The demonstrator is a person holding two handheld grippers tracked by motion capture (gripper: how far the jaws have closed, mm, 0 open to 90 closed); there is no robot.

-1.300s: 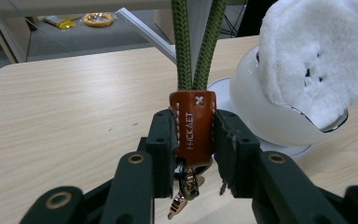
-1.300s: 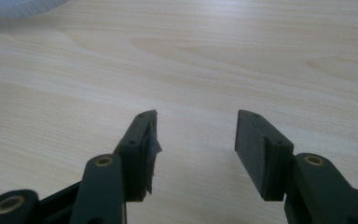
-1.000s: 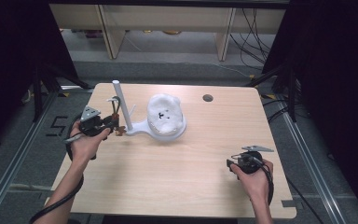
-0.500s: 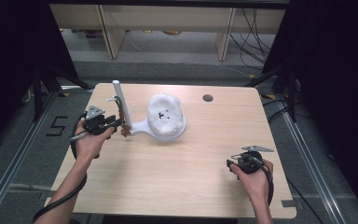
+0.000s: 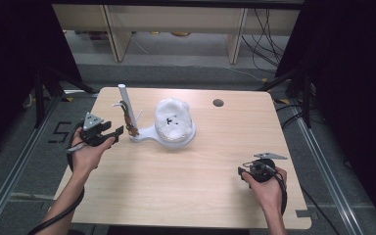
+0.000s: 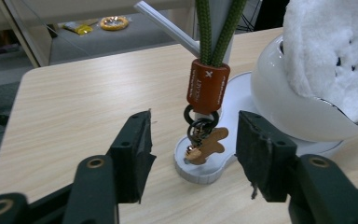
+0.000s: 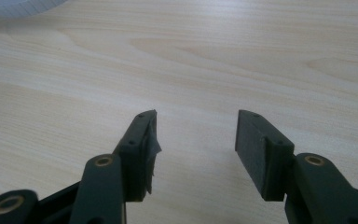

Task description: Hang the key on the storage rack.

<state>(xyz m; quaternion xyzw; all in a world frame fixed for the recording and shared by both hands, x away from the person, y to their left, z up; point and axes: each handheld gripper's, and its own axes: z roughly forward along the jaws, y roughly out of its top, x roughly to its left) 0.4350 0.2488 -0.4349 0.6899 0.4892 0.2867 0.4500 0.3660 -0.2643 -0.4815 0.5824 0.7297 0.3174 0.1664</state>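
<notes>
Lanyard (image 6: 213, 28) hangs from white stand (image 5: 127, 105), its gingerbread charm (image 6: 208, 145) apparently resting on the stand's base; left gripper (image 6: 193, 140) jaws just opened around it, untouched; right gripper (image 7: 196, 140) released over table (image 5: 176, 186).

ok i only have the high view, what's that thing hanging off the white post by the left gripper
observer: a green cord lanyard with an orange-brown sleeve, black metal rings and a small tan gingerbread-man charm.
operator: is the left gripper holding it
observer: no. the left gripper has just been opening its jaws; the charm hangs just ahead of them and neither pad touches it.
operator: anything in the right gripper
observer: nothing. the right gripper is open over the bare light wooden table.
</notes>
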